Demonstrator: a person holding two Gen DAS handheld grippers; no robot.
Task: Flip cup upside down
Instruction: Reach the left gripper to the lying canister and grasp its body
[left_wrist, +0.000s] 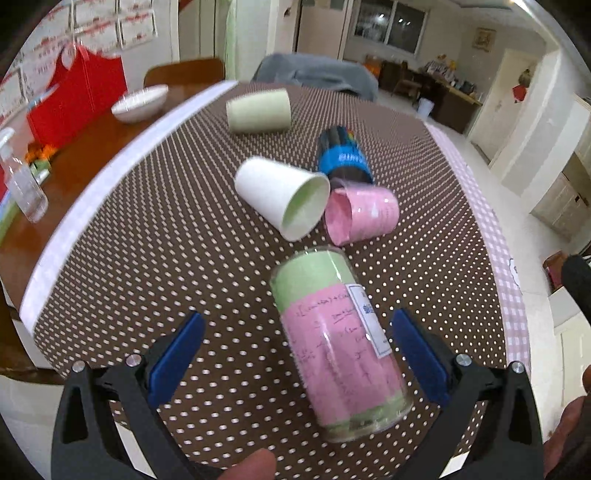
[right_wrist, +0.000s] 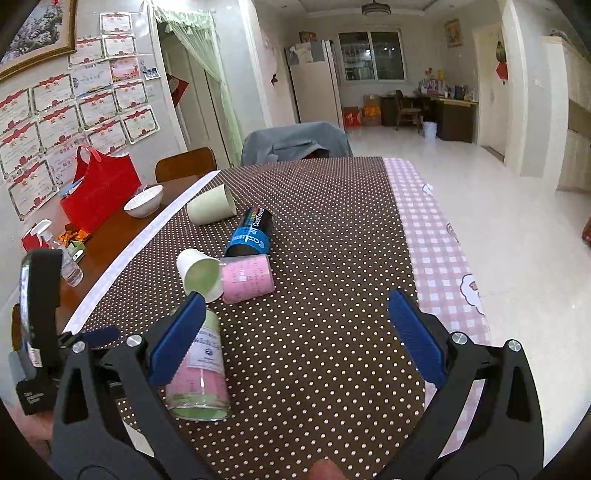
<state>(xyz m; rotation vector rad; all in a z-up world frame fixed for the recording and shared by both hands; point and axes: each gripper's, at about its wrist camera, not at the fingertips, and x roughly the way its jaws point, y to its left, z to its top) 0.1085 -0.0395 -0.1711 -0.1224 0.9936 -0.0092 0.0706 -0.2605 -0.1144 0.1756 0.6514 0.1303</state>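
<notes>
Several cups lie on their sides on the brown dotted cloth (left_wrist: 166, 229). A clear glass cup lined with pink and green paper (left_wrist: 340, 343) lies nearest, between the open fingers of my left gripper (left_wrist: 299, 350), untouched; it also shows in the right wrist view (right_wrist: 201, 373). Beyond it lie a white paper cup (left_wrist: 284, 195) (right_wrist: 199, 271), a small pink cup (left_wrist: 364, 214) (right_wrist: 247, 278), a dark cup with a blue band (left_wrist: 343, 155) (right_wrist: 251, 232) and a pale green cup (left_wrist: 258, 110) (right_wrist: 210, 210). My right gripper (right_wrist: 295, 339) is open and empty, above the cloth to the right of the glass cup.
A white bowl (right_wrist: 144, 201), a red bag (right_wrist: 99, 188) and a spray bottle (right_wrist: 70, 266) stand on the bare wooden table at the left. A pink checked cloth (right_wrist: 436, 243) covers the table's right edge. A chair with a grey cover (right_wrist: 295, 142) stands at the far end.
</notes>
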